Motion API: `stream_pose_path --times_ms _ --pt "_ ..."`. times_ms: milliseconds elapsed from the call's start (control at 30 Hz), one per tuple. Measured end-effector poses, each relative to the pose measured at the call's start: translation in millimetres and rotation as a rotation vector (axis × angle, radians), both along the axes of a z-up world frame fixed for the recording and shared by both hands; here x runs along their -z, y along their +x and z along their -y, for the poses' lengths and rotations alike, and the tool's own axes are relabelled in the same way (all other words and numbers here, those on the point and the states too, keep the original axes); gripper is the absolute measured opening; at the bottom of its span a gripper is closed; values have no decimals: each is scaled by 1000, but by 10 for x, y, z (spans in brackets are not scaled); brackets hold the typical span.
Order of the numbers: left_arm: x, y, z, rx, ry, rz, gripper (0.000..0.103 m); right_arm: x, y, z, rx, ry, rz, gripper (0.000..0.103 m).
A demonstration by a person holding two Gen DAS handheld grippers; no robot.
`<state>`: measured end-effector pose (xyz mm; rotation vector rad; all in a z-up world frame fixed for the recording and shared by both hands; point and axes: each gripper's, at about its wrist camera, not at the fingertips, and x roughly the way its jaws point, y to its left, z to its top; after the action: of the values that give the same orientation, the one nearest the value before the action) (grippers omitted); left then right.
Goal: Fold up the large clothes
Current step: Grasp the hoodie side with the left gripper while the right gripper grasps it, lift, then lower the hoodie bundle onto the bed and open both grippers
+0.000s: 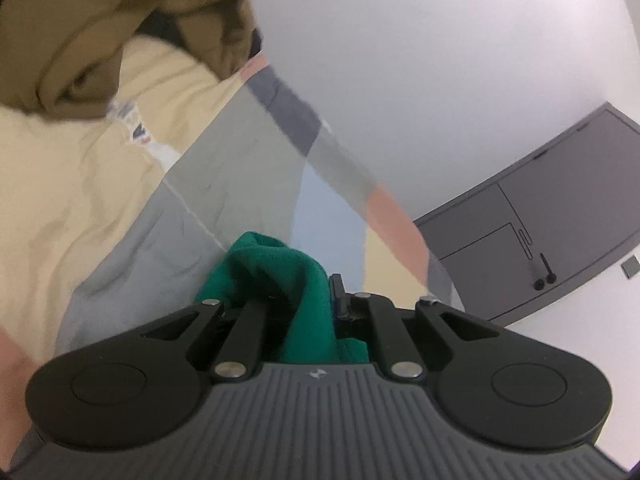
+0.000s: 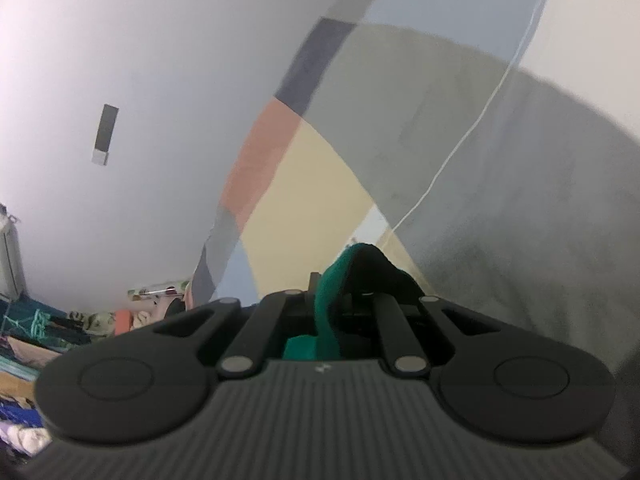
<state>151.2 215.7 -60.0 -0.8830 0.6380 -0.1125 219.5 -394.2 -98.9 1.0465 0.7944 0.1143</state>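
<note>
Green garment (image 1: 304, 280) pinched in both tongs
Soft, light (likely floppy); left gripper (image 1: 298, 300) and right gripper (image 2: 334, 292) clamp bunched edges.

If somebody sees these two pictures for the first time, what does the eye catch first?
The bright green cloth stands out, pinched in the left hand-held gripper and in the right hand-held gripper. Behind it lies a pastel patchwork bedspread, with a brown garment heaped at upper left in the left view.

A big patchwork bed sheet (image 1: 224, 168) in soft colours. A brown cloth (image 1: 120, 20) lies on it. A grey cupboard (image 1: 560, 208) stands by the white wall (image 2: 140, 60).
</note>
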Motion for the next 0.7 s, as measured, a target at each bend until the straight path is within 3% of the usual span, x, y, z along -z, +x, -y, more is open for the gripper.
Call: stream_pose_path --times_ms 133,300,467,567,633,667,700 --pt "350 241 -102 1 -43 -16 14 259 211 -12 -24 7 -28 8" --pt "564 435 -134 13 -57 -34 15 437 361 -24 -44 12 -49 8" --pt "588 455 -102 12 -37 -30 15 467 337 5 -38 42 -43 8" --pt "485 373 -28 23 20 -6 17 395 293 -16 -53 20 -22 8" --pt "423 281 32 26 52 14 33 335 278 -30 -68 -7 -4 10" --pt "389 238 61 34 63 21 57 295 260 -36 -78 -22 8 12" --pt "346 187 90 46 68 35 73 248 235 -39 -90 -37 20 16"
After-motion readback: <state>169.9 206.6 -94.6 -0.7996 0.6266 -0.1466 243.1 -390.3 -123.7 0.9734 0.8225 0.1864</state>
